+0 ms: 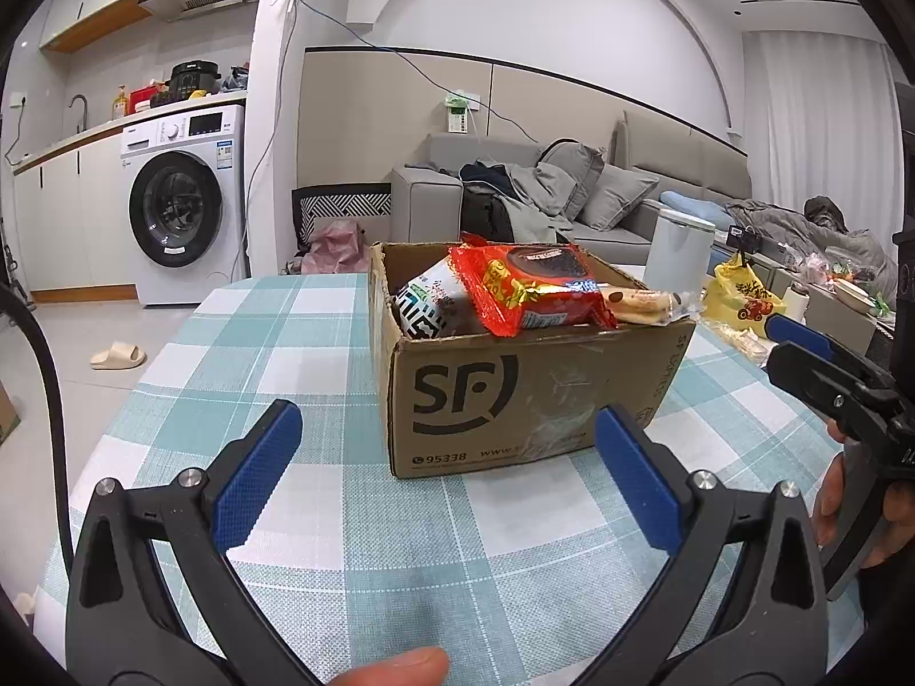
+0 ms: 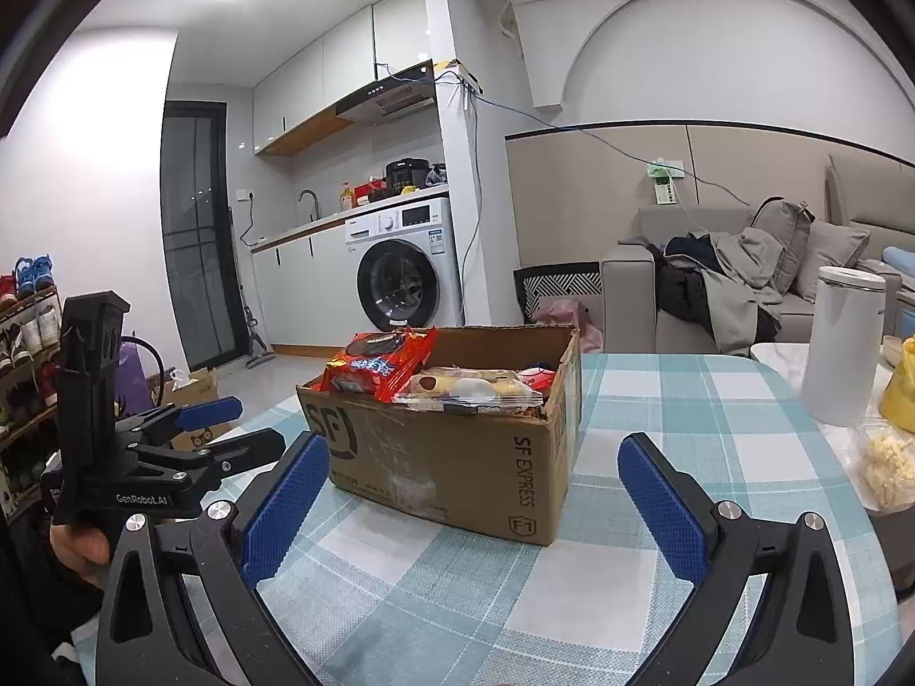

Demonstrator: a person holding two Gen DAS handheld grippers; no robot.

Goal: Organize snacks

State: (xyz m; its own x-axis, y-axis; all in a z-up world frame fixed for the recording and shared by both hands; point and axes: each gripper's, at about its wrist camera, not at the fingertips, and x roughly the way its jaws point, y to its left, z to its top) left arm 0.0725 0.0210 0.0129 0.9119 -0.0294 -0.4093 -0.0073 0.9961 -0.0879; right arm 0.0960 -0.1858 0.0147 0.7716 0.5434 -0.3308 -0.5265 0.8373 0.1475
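Left gripper (image 1: 449, 474): fingers (image 1: 257, 474) spread wide, nothing between the blue pads, held just above the checked cloth of the desk (image 1: 240, 343). A fingertip shows at the bottom edge of the left wrist view.

Right gripper (image 2: 472, 500): fingers (image 2: 283, 506) equally wide apart, holding nothing, also above the desk. In the left wrist view it sits at the far right edge with a hand (image 1: 858, 514) on its handle.

Cardboard box (image 1: 514, 394), marked SF, stands on the desk just beyond both pairs of fingers, open top. Snacks sit inside and rise above the rim: a red packet (image 1: 526, 288) on top, a white-and-dark packet (image 1: 426, 303) to its left, a clear-wrapped pack of small cakes (image 1: 646, 303) resting on the right rim.

To the right of the box on the desk: a white cylindrical container (image 2: 843, 343), a yellow bag (image 1: 740, 297), a clear bag of pale snacks (image 2: 886, 466).

Nothing lies between fingers and box. Beyond the desk: washing machine (image 1: 183, 200), grey sofa (image 1: 572, 194) with clothes heaped on it.
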